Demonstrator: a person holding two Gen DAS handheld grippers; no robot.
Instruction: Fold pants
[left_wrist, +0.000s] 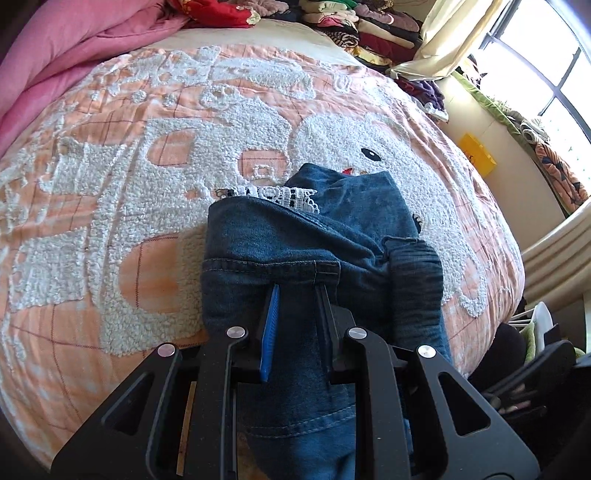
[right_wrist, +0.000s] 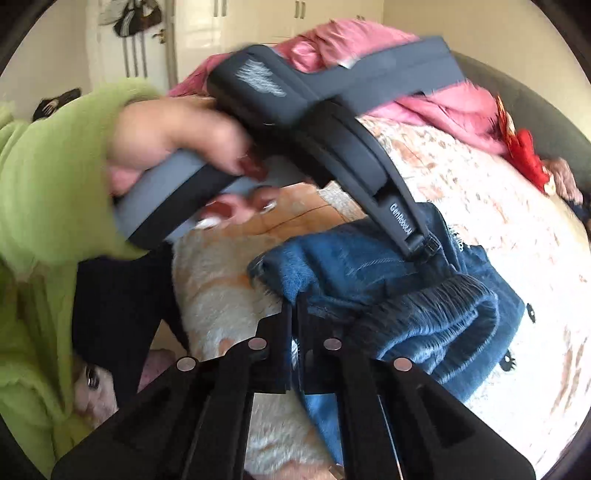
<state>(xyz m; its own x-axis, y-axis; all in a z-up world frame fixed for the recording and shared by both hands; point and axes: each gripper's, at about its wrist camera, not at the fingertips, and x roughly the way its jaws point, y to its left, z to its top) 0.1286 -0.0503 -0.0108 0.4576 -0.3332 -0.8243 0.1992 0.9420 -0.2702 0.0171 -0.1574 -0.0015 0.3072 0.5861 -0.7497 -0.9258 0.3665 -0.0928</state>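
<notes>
Blue denim pants (left_wrist: 314, 236) lie bunched and partly folded on the bed, with a white lace trim showing at the far fold. My left gripper (left_wrist: 297, 291) is shut on a thick layer of the denim near a seam. In the right wrist view the pants (right_wrist: 388, 288) lie in a heap with a dark ribbed cuff on top. My right gripper (right_wrist: 293, 308) has its fingers nearly together at the near edge of the denim; a grip on the cloth is not clear. The left gripper (right_wrist: 424, 247) reaches down onto the pants from above, held by a hand in a green sleeve.
The bed has an orange and white tufted cover (left_wrist: 147, 184). A pink quilt (left_wrist: 55, 55) lies at the far left. Stacks of folded clothes (left_wrist: 369, 26) sit at the far end. A window and sill (left_wrist: 535, 92) are on the right.
</notes>
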